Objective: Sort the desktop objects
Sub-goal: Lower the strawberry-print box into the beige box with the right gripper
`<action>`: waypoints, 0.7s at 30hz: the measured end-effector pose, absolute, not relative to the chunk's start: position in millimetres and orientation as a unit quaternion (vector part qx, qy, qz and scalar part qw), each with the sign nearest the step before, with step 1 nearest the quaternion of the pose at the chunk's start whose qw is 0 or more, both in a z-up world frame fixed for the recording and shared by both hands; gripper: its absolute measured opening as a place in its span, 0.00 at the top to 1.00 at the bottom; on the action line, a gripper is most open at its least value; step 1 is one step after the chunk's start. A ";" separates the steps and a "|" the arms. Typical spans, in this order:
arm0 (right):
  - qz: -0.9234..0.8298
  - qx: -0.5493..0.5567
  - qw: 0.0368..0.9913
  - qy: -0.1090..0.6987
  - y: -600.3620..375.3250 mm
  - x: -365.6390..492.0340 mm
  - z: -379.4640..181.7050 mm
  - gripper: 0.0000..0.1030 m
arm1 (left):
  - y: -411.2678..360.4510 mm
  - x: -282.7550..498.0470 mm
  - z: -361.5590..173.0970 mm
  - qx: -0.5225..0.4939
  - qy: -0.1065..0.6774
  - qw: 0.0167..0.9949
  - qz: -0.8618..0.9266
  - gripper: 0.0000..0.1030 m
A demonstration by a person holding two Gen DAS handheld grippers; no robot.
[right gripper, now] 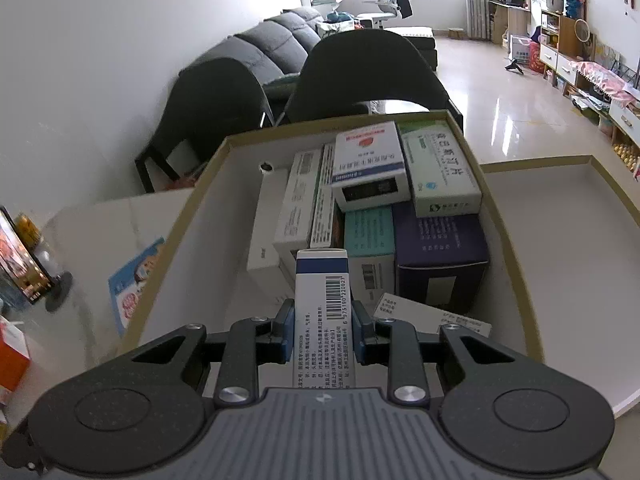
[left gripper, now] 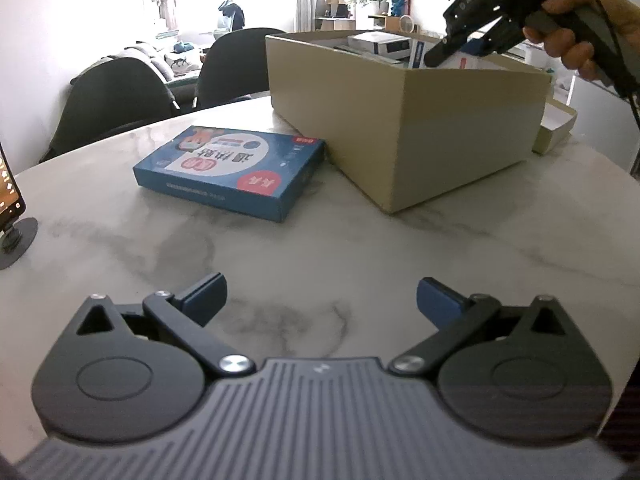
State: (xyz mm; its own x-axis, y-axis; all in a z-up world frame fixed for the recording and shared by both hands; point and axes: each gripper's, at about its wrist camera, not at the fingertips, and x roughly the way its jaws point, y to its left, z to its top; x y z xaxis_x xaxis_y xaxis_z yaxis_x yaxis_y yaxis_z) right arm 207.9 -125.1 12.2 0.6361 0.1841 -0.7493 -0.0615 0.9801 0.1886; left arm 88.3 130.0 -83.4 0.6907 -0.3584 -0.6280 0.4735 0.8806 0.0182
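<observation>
Right hand-held gripper (right gripper: 323, 332) clamped on a white-and-blue carton (right gripper: 323, 300) — over the open box's (right gripper: 176, 216) near edge, placing step. Next: lower, release. Left hand-held gripper (left gripper: 320, 300) spread, empty; blue packet (left gripper: 232, 172) waits on counter (left gripper: 320, 248) beside box.

Your left gripper (left gripper: 321, 300) hovers with fingers (left gripper: 206, 298) spread over bare marble worktop (left gripper: 320, 248), the blue box (left gripper: 232, 172) beyond it touching the tan carton (left gripper: 400, 120) toward the far edge.
</observation>
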 end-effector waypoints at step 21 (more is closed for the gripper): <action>0.049 0.038 0.883 0.464 -110.8 229.8 -21.8 0.70 | 126.4 87.2 -83.0 0.097 0.324 0.912 -0.232 0.00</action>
